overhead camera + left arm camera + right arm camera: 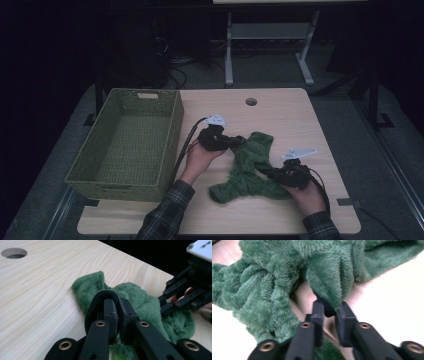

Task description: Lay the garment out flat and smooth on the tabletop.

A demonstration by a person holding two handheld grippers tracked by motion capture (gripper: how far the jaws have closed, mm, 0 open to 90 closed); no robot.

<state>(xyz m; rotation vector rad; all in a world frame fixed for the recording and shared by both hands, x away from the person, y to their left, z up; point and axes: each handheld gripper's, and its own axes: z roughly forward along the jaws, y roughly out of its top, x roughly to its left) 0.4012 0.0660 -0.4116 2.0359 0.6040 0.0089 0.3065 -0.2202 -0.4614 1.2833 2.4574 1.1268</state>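
Left tongs (117, 305) and right tongs (329, 310) both pinching green fleece cloth (247, 167), wicker basket (127, 145) leftward

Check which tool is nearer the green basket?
Left. The left tool sits just beside the green basket; the right tool is farther away, past the green cloth.

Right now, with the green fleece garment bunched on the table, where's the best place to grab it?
Probably the black trim edge, approached low from each side. The green fleece garment lies crumpled, but its thin black edge gives a firm, narrow fold. The left gripper and right gripper are already shut on it there.
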